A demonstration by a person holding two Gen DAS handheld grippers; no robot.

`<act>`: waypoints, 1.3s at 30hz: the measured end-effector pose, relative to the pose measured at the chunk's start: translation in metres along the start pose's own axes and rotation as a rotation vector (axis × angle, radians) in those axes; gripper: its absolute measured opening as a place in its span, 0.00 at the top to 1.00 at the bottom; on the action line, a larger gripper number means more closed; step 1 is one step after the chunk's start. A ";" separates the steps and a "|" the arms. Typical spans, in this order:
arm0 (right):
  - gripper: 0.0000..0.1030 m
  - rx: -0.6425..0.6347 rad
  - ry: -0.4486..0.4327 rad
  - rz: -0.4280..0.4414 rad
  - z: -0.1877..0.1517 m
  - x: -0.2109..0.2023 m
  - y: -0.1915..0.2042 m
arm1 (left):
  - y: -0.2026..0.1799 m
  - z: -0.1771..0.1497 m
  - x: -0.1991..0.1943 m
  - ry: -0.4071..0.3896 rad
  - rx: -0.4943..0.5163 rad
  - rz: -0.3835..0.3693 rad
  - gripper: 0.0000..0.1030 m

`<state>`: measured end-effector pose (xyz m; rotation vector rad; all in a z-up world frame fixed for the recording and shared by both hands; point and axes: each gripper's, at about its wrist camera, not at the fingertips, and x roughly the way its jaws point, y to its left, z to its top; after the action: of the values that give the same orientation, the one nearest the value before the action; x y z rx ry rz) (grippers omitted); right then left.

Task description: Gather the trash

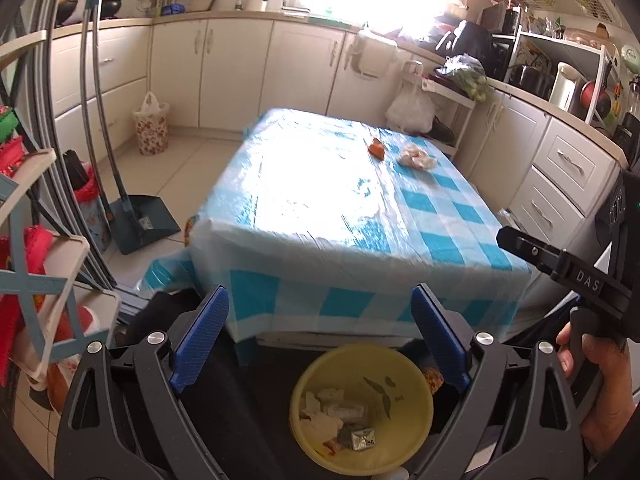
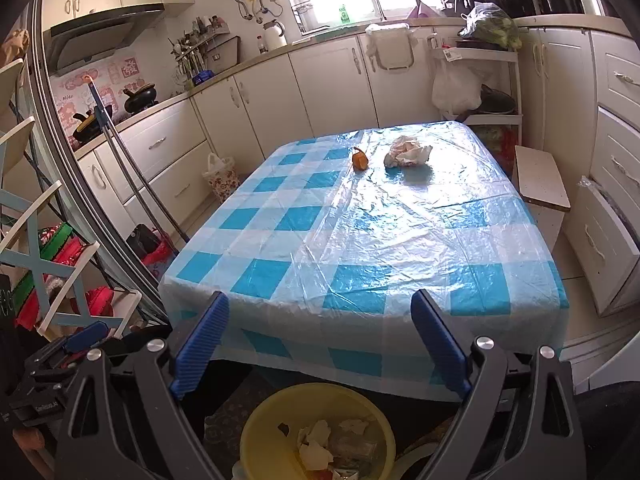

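Observation:
A yellow bin sits on the floor below the table's near edge, holding crumpled paper, a foil wrapper and other scraps. On the far part of the blue-checked table lie an orange scrap and a crumpled white wad. My left gripper hangs open above the bin with nothing between its fingers. My right gripper is open too, also empty, above the bin; its body and a hand show at the right of the left wrist view.
A shelf rack with red items stands at the left. A broom and dustpan lean by a flowered basket. Cabinets line the back and right walls. A small stool and a white trolley stand beyond the table.

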<state>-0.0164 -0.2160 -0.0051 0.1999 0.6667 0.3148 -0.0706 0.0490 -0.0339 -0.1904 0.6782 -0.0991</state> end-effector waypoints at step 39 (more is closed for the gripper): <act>0.11 0.180 0.080 -0.112 0.148 0.164 -0.107 | -0.013 0.107 0.155 0.126 -0.031 0.019 0.12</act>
<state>0.2224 -0.2707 -0.0152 0.3219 0.7828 0.1554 0.1172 0.0277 -0.0448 -0.2089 0.8069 -0.0830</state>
